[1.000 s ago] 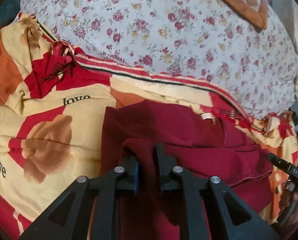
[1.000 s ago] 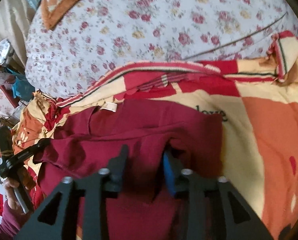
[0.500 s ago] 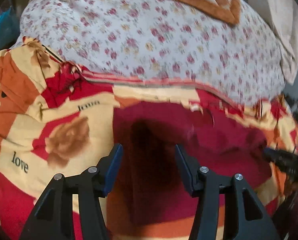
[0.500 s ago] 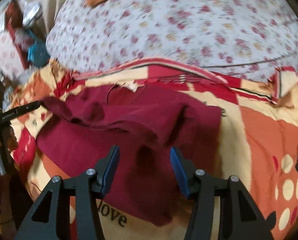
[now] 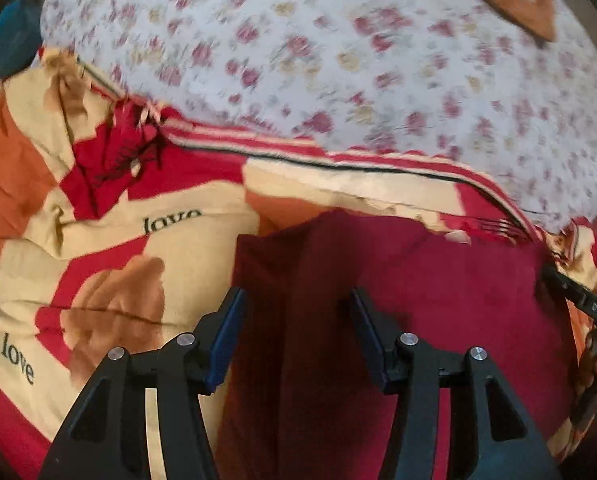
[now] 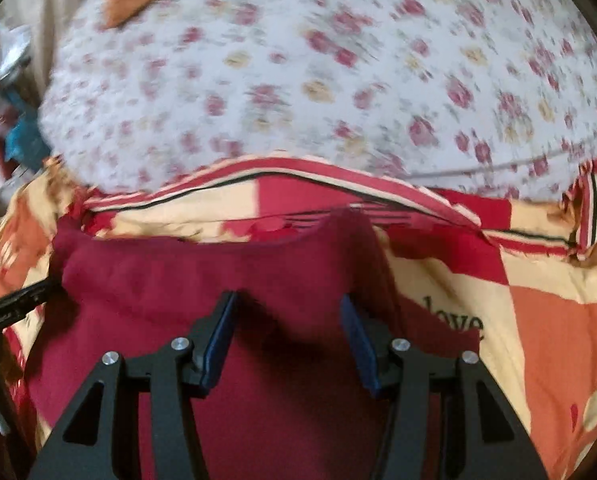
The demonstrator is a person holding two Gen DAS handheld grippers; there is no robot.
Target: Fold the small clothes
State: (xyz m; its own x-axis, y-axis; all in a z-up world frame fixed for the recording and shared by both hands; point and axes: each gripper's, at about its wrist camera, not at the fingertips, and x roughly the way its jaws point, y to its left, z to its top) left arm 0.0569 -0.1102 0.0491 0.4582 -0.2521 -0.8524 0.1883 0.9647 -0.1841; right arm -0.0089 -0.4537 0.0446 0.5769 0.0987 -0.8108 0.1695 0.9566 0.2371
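One dark red garment point(image 5: 438, 292) lies spread on a blanket point(image 5: 98, 248) patterned in cream, red and orange, printed with "love", on a bed. The left gripper point(image 5: 296, 332) and the right gripper point(image 6: 288, 328) both hover over it, jaws spread and gripping nothing; the left jaws have just been opening. One floral sheet point(image 6: 338, 80) lies beyond.
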